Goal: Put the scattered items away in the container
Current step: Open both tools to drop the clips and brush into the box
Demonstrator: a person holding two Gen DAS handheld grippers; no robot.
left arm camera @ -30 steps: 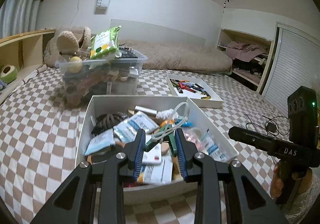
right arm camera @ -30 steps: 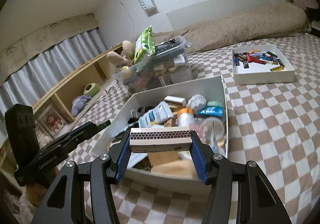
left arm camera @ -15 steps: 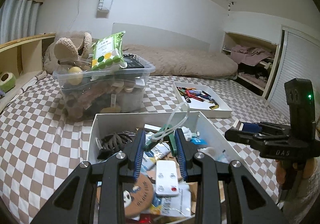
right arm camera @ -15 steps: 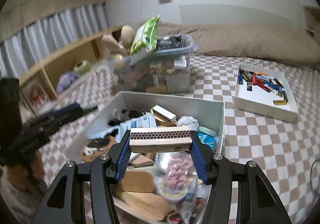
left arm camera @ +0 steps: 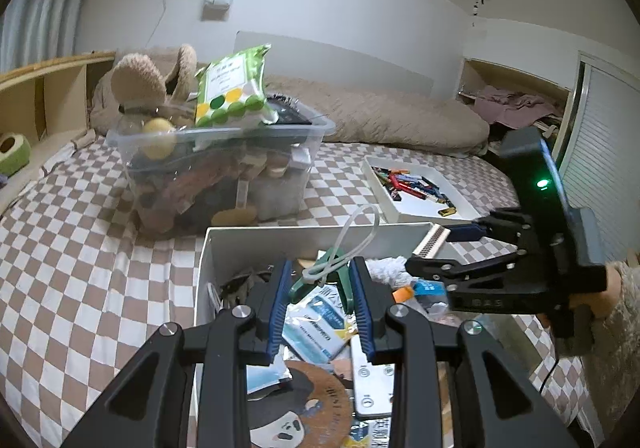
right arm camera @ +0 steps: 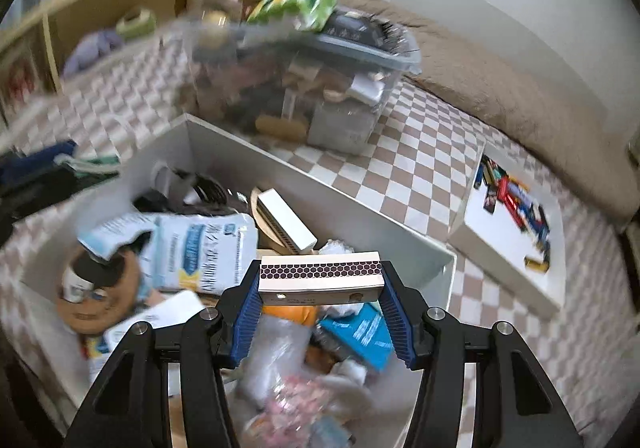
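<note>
The matchbox (right arm camera: pixel 320 279) sits crosswise between your right gripper's (right arm camera: pixel 320 302) blue pads (right arm camera: pixel 247 306), clamped at both short ends with its honeycomb striking strip facing up, held above the near right part of the white container (right arm camera: pixel 316 193). Under it lie an orange object and a blue packet (right arm camera: pixel 360 332), with a second matchbox (right arm camera: pixel 285 220) lying loose further in. In your left gripper (left arm camera: pixel 320 300) you have a green clip (left arm camera: pixel 320 282) pinched between the pads, its clear loop (left arm camera: pixel 352 240) sticking up past the fingertips, and it hangs over the container's middle above a blue-and-white sachet (left arm camera: pixel 316 322) and a white remote (left arm camera: pixel 374 380). From the left wrist view your right gripper reaches in over the container's right wall. Beyond the container stand a clear storage bin (left arm camera: pixel 224 171) topped by a green snack bag (left arm camera: pixel 232 87), and to the right a shallow white tray (left arm camera: pixel 416 187), all on the checked bedspread (left arm camera: pixel 80 288).
</note>
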